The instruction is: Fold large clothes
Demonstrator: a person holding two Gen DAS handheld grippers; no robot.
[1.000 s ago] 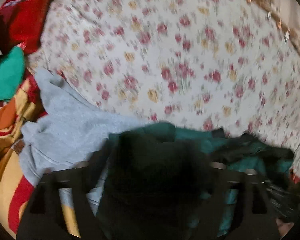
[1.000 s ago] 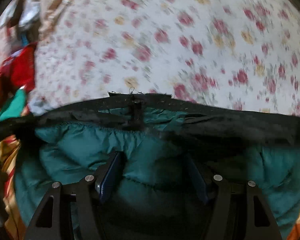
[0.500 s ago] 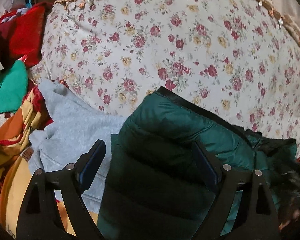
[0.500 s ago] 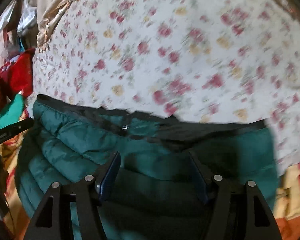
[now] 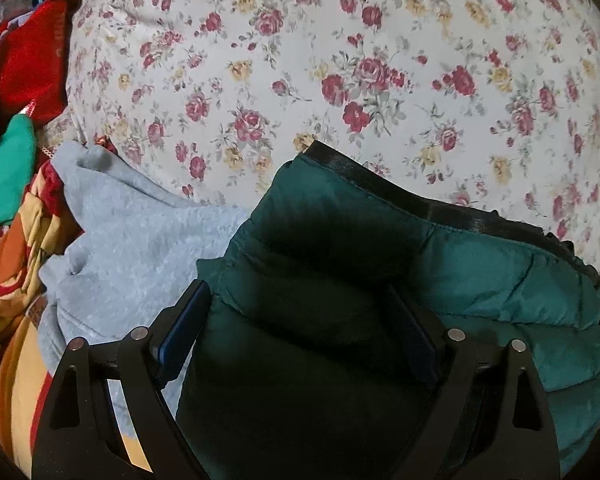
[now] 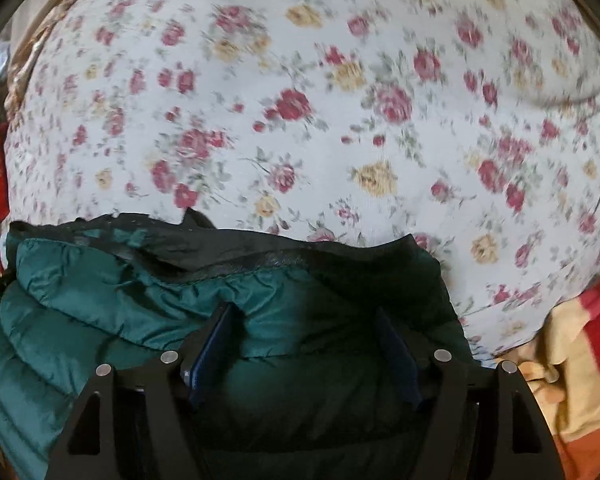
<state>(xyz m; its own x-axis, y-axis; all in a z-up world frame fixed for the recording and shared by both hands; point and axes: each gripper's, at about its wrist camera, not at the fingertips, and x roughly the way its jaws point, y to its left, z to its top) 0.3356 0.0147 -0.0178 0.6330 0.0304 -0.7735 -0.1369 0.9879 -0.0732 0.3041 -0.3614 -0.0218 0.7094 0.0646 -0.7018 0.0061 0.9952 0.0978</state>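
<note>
A dark green quilted puffer jacket (image 5: 480, 272) with a black edge band lies over the near part of the floral bed sheet (image 5: 300, 72). My left gripper (image 5: 300, 320) has its fingers wide apart, with a thick fold of the jacket between the blue pads (image 5: 184, 332). In the right wrist view the jacket (image 6: 100, 308) fills the bottom. My right gripper (image 6: 304, 340) also holds a bulge of it between its spread fingers, near the black hem (image 6: 228, 248).
A grey sweatshirt (image 5: 132, 240) lies left of the jacket. Beyond it are orange and red striped cloth (image 5: 16, 280), a green garment (image 5: 4, 176) and a red one (image 5: 24, 60). Orange and red cloth (image 6: 580, 360) lies at the right.
Both grippers moved forward over the bed with the jacket. The left end of the jacket has spread out flatter, and the views have settled closer to the sheet.
</note>
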